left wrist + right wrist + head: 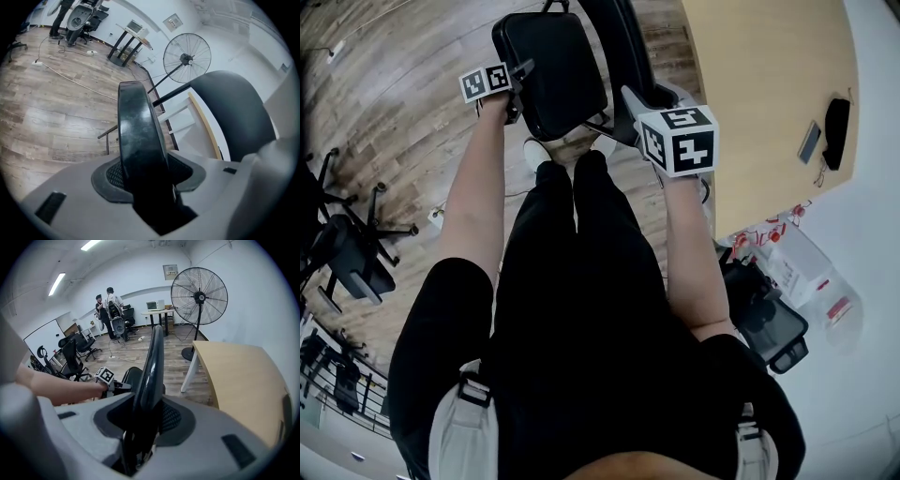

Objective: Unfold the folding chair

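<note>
The black folding chair stands in front of the person's feet. In the head view its padded seat [548, 70] tilts up and its backrest [614, 47] rises at the right. My left gripper [517, 89] is shut on the seat's left edge; in the left gripper view the seat rim [138, 136] fills the gap in my left gripper [145, 176], with the backrest [234, 112] behind. My right gripper [633, 103] is shut on the backrest's edge. In the right gripper view the thin backrest [152, 366] stands edge-on in my right gripper [143, 420].
A light wooden table [769, 84] is close on the right, with a phone [809, 141] on it. A standing fan [199, 296] is behind it. Office chairs [347, 253] stand at the left. Two people [105, 310] are far back. The holder's legs [572, 281] are just behind the chair.
</note>
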A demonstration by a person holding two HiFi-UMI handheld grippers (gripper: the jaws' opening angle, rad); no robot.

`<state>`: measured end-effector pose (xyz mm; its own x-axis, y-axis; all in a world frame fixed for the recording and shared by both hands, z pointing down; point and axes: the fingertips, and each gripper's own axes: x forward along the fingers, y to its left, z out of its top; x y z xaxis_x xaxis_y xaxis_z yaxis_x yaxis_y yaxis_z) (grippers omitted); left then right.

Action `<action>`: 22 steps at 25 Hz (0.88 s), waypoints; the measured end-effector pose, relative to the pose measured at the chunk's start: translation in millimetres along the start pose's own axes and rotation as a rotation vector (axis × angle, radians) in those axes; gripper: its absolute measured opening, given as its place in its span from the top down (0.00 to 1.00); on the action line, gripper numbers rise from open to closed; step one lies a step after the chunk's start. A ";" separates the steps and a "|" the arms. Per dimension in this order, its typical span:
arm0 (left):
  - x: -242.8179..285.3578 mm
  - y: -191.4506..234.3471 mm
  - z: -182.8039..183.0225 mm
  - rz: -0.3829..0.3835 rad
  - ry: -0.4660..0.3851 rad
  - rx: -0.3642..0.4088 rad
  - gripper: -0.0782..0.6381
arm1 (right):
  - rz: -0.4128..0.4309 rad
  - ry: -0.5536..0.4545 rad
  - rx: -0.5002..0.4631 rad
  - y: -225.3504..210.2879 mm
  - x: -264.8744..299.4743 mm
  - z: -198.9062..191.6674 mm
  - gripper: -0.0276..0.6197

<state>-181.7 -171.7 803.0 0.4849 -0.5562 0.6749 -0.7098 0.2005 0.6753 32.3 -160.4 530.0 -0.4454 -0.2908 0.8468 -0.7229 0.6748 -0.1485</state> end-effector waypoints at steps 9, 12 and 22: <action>-9.7 78.8 -14.6 -0.103 0.008 -0.043 0.58 | 0.039 -0.028 0.040 13.9 23.7 -9.9 0.77; -11.8 103.8 -17.6 -0.151 0.009 -0.049 0.58 | 0.055 -0.037 0.050 19.8 32.7 -11.8 0.77; -8.9 169.1 -33.0 -0.264 0.017 -0.099 0.57 | 0.072 -0.039 0.096 18.6 57.6 -23.9 0.78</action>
<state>-289.2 -106.2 921.1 0.6554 -0.5865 0.4759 -0.5047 0.1287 0.8536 5.8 -148.4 588.2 -0.5167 -0.2712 0.8121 -0.7346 0.6276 -0.2578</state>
